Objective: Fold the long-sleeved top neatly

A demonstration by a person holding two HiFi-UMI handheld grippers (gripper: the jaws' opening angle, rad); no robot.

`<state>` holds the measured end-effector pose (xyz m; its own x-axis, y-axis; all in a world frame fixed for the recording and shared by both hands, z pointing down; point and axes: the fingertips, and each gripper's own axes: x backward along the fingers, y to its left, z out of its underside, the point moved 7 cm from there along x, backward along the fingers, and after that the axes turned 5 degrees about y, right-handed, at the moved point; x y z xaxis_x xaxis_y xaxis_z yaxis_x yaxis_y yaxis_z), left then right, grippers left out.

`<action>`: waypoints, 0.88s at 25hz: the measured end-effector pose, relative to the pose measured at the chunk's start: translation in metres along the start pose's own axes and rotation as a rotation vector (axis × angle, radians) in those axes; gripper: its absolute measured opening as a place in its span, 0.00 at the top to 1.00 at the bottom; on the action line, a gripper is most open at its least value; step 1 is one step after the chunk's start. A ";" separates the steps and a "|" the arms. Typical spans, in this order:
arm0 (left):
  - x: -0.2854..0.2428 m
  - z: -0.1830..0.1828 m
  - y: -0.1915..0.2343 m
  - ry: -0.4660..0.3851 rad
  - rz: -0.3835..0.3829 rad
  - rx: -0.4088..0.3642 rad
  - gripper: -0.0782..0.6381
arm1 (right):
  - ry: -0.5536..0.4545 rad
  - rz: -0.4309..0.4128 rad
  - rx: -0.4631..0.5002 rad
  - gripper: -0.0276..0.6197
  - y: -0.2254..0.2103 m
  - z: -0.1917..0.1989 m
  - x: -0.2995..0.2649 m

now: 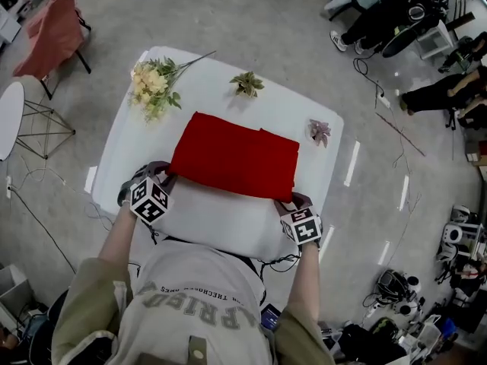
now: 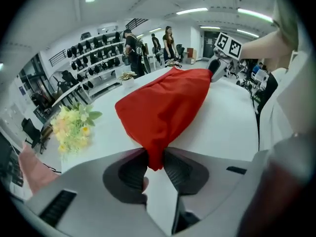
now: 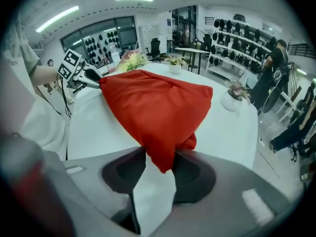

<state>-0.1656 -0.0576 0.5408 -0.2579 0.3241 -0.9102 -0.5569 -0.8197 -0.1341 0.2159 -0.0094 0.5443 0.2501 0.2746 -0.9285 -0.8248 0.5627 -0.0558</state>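
The red long-sleeved top (image 1: 236, 160) lies folded into a rectangle on the white table (image 1: 221, 219). My left gripper (image 1: 169, 178) sits at its near left corner and my right gripper (image 1: 286, 201) at its near right corner. In the left gripper view the top (image 2: 163, 107) narrows to a bunched tip pinched between the left gripper (image 2: 155, 164) pads. Seen from the right gripper view, the top (image 3: 158, 107) tents up into the right gripper (image 3: 160, 167), its corner squeezed between the pads. Each gripper also shows across the cloth from the other: right gripper (image 2: 217, 68), left gripper (image 3: 86, 75).
A bunch of yellow flowers (image 1: 152, 86) lies at the table's far left. A small green plant (image 1: 247, 84) stands at the far edge and a pink potted plant (image 1: 319, 131) at the right. A chair draped in pink cloth (image 1: 53, 29) and seated people (image 1: 388, 14) are beyond the table.
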 end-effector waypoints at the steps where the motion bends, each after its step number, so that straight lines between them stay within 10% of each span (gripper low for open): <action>1: 0.003 0.002 0.004 0.000 -0.020 -0.021 0.75 | -0.018 0.016 0.002 0.75 0.001 0.000 0.006; 10: -0.008 0.023 0.009 0.037 -0.004 -0.028 0.77 | -0.003 0.063 -0.035 0.85 0.003 0.027 0.000; 15: -0.007 0.036 0.012 0.050 0.028 0.083 0.46 | 0.005 0.056 -0.051 0.81 0.005 0.031 0.005; 19: 0.037 0.028 0.028 -0.110 -0.020 0.257 0.43 | -0.229 -0.017 -0.206 0.46 0.006 0.019 0.052; 22: 0.081 -0.003 0.038 -0.338 -0.061 0.375 0.43 | -0.562 0.024 -0.293 0.46 0.010 -0.010 0.103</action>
<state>-0.2049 -0.0642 0.4607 -0.4227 0.5514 -0.7192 -0.8079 -0.5888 0.0234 0.2285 0.0164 0.4447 0.3923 0.6968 -0.6004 -0.9181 0.3365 -0.2093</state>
